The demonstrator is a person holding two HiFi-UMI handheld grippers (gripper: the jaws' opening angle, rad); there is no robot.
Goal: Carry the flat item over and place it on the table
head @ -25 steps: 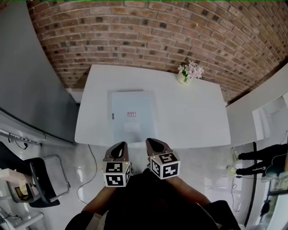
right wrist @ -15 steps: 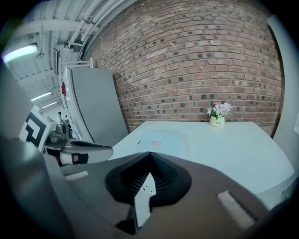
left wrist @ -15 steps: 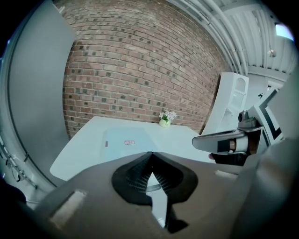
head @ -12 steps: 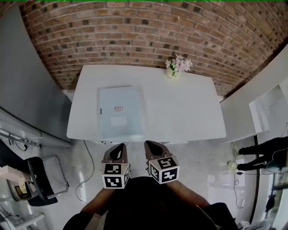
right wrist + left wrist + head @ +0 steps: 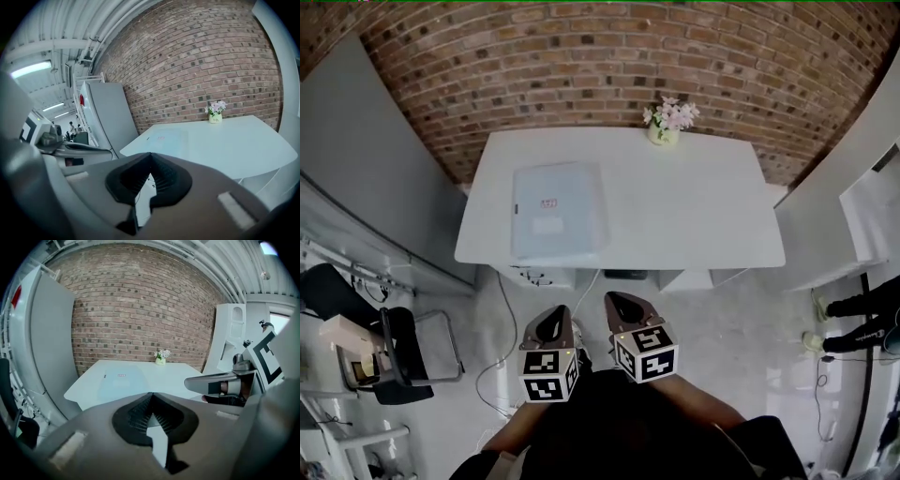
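Observation:
A flat pale-blue item [image 5: 557, 211] with a small red label lies on the left part of the white table [image 5: 694, 220]; it also shows as a faint blue sheet [image 5: 119, 379] in the left gripper view and as the sheet [image 5: 166, 140] in the right gripper view. Both grippers hang over the floor, well short of the table's near edge. My left gripper [image 5: 547, 324] is shut with nothing in it. My right gripper [image 5: 621, 307] is shut and empty too. The jaw tips meet in both gripper views.
A small vase of pink flowers [image 5: 667, 120] stands at the table's far edge against the brick wall [image 5: 609, 66]. A grey panel [image 5: 366, 178] rises at the left, with a black chair [image 5: 398, 361] and cables on the floor [image 5: 741, 319]. White units stand at the right.
The view has drawn back from the table: the table edge now sits farther from both grippers, with floor and under-table boxes visible between. Both grippers stay shut and side by side.

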